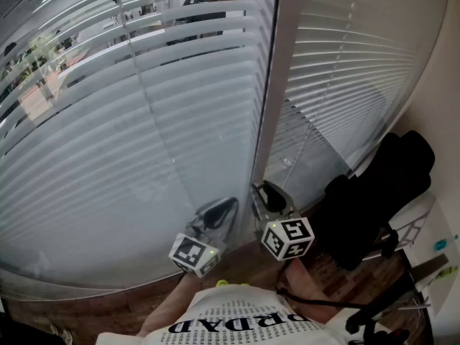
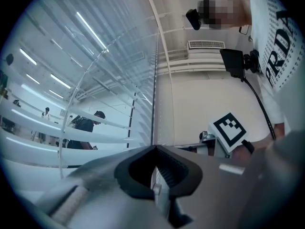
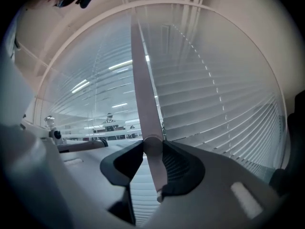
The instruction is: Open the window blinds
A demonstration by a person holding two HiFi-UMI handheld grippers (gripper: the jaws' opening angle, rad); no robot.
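White slatted blinds cover two panes, the left blind (image 1: pixel 108 142) and the right blind (image 1: pixel 352 63), with a pale upright frame post (image 1: pixel 277 85) between them. My right gripper (image 1: pixel 267 192) (image 3: pixel 152 144) sits at the foot of the post, shut on a pale tilt wand (image 3: pixel 141 80) that hangs down through its pads. My left gripper (image 1: pixel 219 210) (image 2: pixel 155 149) is just to its left with its fingertips touching. A thin clear wand (image 1: pixel 154 113) hangs in front of the left blind and runs down towards it. I cannot tell if that wand is in the left jaws.
A black bag on a chair (image 1: pixel 381 192) stands close on the right against the wall. The left blind's upper slats (image 1: pixel 180 27) are parted, and an office with people shows through. Wooden floor (image 1: pixel 108 304) lies below the window.
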